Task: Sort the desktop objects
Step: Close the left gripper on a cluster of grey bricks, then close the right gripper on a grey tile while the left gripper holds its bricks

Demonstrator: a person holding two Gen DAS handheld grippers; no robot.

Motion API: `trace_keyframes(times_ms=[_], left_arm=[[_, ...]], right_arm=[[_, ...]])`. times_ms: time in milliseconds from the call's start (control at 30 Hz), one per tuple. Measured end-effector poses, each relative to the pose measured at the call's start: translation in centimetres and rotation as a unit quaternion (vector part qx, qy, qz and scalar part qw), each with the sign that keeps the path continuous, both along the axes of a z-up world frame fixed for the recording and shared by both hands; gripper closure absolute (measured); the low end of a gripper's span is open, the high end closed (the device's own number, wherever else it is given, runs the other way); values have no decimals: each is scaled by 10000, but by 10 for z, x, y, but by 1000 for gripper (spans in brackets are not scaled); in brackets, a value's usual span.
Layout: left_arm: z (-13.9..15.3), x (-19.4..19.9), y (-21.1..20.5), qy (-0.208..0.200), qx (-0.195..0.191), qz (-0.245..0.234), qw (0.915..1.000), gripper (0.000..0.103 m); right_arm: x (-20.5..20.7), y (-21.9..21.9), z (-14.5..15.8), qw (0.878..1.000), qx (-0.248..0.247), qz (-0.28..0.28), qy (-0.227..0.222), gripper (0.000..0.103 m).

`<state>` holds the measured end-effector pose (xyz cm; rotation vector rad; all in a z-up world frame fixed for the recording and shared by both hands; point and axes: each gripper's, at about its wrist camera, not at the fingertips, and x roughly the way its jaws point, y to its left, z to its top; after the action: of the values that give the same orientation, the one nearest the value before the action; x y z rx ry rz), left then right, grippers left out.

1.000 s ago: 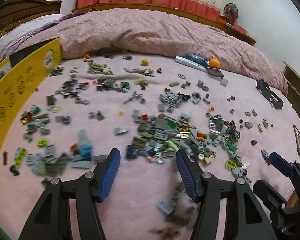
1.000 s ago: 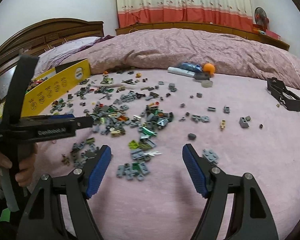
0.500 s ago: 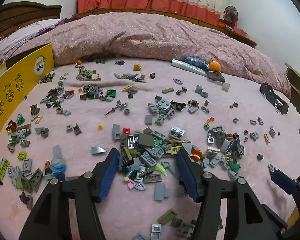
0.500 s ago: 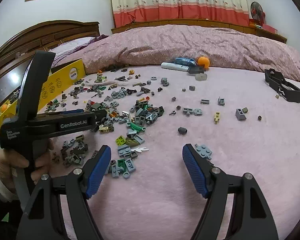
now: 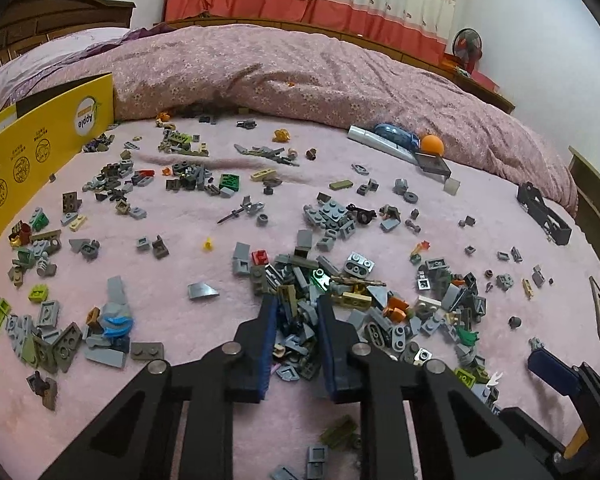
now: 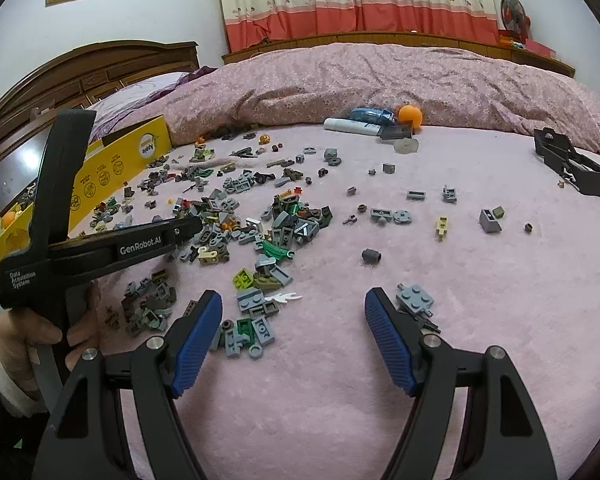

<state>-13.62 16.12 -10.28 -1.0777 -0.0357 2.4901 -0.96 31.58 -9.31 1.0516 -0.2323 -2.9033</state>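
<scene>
Many small toy bricks, mostly grey, lie scattered on a pink bed sheet [image 5: 172, 240]. My left gripper [image 5: 296, 312] is down in the densest pile [image 5: 324, 280], its jaws closed narrow around several small bricks [image 5: 296, 324]; which one is pinched I cannot tell. It also shows in the right wrist view [image 6: 188, 226] at the pile's left edge. My right gripper [image 6: 294, 312] is open and empty above bare sheet, with a grey studded plate [image 6: 416, 300] just outside its right finger and small bricks [image 6: 248, 334] by its left finger.
A yellow cardboard box [image 5: 40, 152] stands along the left. A black frame part [image 5: 544, 216] lies far right. A white tube [image 5: 380, 144], a blue object and an orange ball [image 5: 432, 145] lie at the back by the bunched pink quilt [image 5: 300, 72].
My left gripper moved forward into the central pile and its jaws closed from wide open to a narrow gap around bricks. My right gripper stayed open and shifted little.
</scene>
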Motion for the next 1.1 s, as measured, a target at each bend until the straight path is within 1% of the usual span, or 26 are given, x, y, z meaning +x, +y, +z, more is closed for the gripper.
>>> trace_keyframes(times_ms=[167,300,367,467,533,567,600,633,700,733,833,1100], left_arm=[[3,3,-3,42,100,18,9999,87],[6,6,-5,71,115,12,9999,87],[6,7,-6,62,143,9,9999,87],[7,7,-9,39,182,15,9998,87],[8,8,-11,51,199,18,9998,87],[9,8,-12,59,207,23,9998,87],[9,8,-14,62,218,30,9997,87],[10,8,-15,62,227,38,9997,87],[10,8,-18,54,257,60,9996,87],[10,8,-19,42,273,78,9996,87],[9,8,-22,16,294,108,9995,87],[15,13,-23,111,294,45,9995,87]], right_arm=[[-11,-4,1,10000,29,77,-20,28],[-32,-10,8,9997,81,216,14,28],[-45,-11,9,9996,142,225,-69,28],[-73,-16,5,9987,318,156,-367,28],[-83,-18,0,9983,254,165,-494,28],[-85,-20,-3,9981,233,201,-526,33],[-87,-24,-6,9980,287,198,-536,47],[-87,-26,-7,9978,349,187,-539,52],[-86,-26,-9,9977,362,185,-540,77],[-87,-24,-10,9980,275,174,-550,81],[-85,-14,-11,9985,-69,149,-516,82],[-80,-6,-7,9986,-381,110,-342,82]])
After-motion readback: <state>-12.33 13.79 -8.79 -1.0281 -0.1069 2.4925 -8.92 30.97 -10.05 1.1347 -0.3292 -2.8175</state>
